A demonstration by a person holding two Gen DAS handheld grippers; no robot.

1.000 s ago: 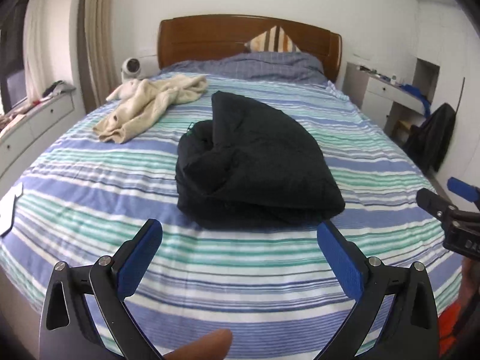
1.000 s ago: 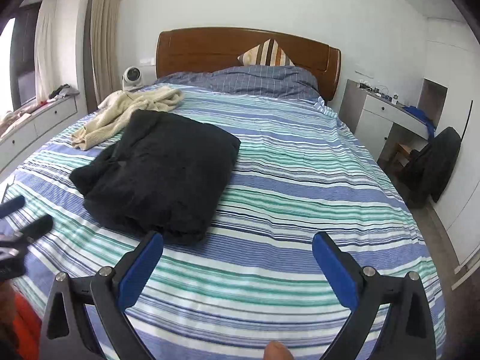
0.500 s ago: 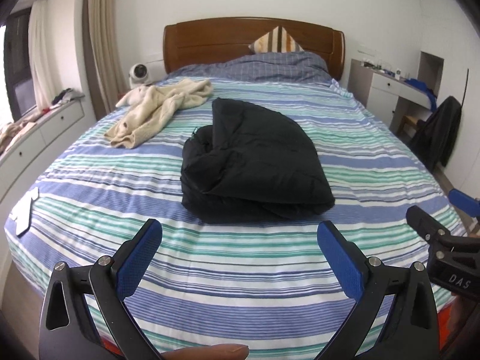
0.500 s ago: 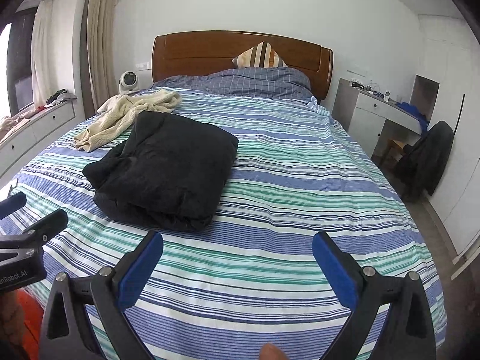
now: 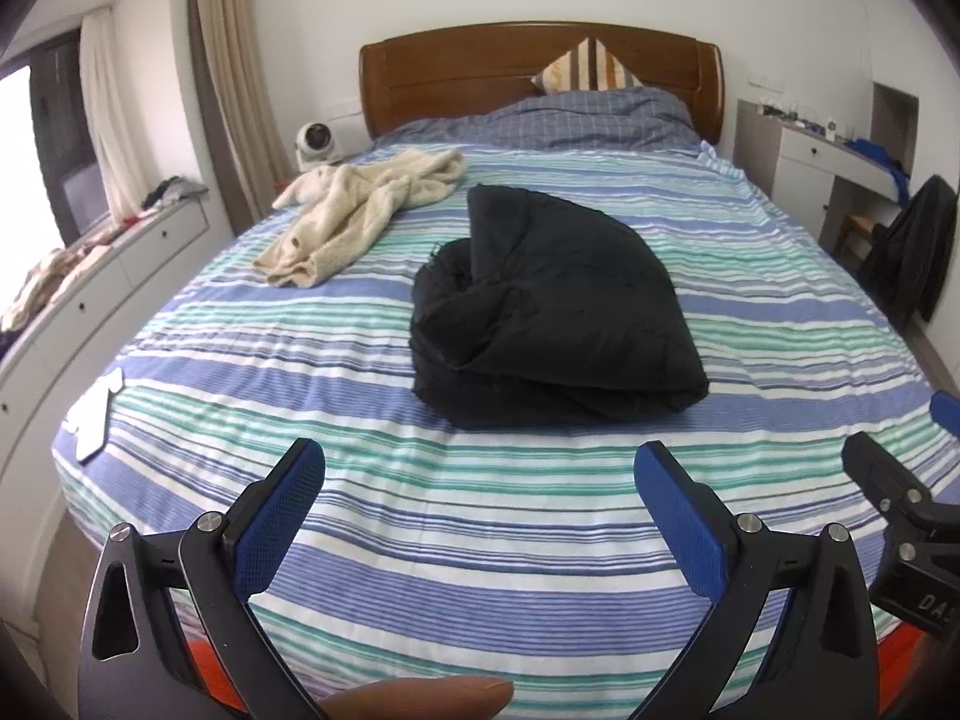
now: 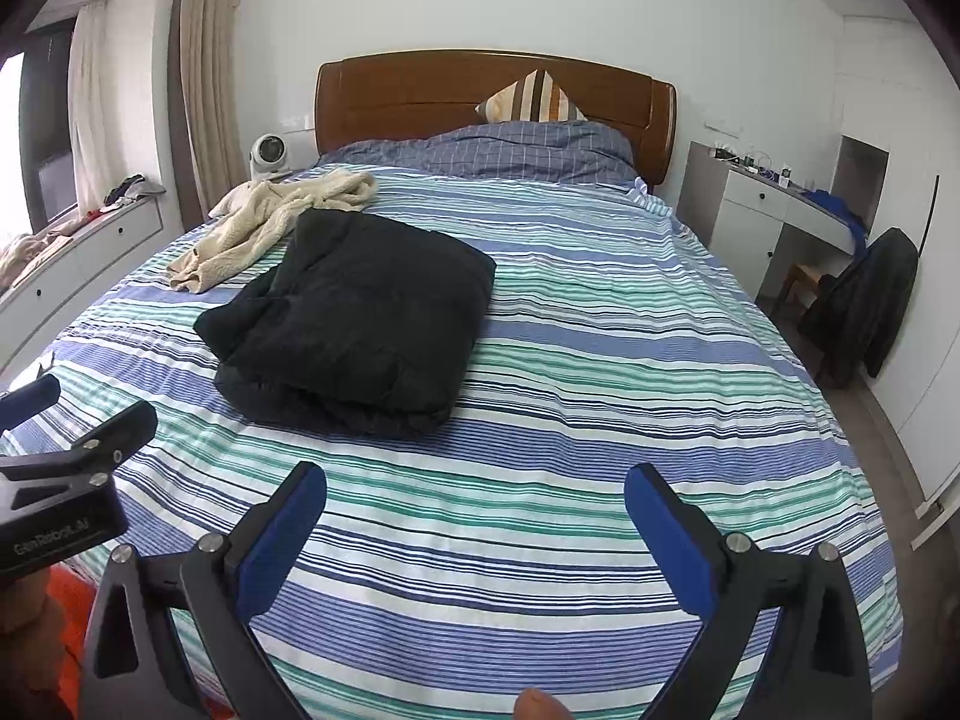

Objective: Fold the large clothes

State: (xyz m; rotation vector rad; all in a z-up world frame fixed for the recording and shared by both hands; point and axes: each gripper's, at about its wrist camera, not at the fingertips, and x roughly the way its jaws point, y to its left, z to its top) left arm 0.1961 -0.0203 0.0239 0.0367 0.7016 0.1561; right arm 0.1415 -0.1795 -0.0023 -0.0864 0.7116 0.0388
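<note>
While both tools hang over the foot of the bed [image 5: 336, 324], the black garment [image 5: 558, 312] lies folded into a thick bundle on the striped sheet, roughly at the bed's middle and apart from either tool. Its folded edge faces the foot of the bed, with looser cloth bunched at the side nearer the window wall.

Spread wide with nothing between its blue pads, the left hand-held gripper [image 5: 480, 498] sits above the sheet short of the bundle; a fingertip [image 5: 420, 699] shows below it. Likewise parted and empty, the right hand-held gripper [image 6: 474, 510] points up the bed, with the bundle ahead and off toward the window side. Each tool shows at the edge of the other's view.

Beyond the black garment, toward the headboard [image 5: 468, 69], a cream fleece garment [image 5: 354, 213] lies crumpled and unfolded on the sheet, near the bundle but not touching it. A small white fan [image 5: 315, 144] stands past it beside the headboard. A blue checked duvet [image 5: 576, 120] and a striped cushion [image 5: 585, 66] rest against the headboard. A dark jacket [image 6: 870, 306] hangs over a chair at the far side of the bed.
</note>
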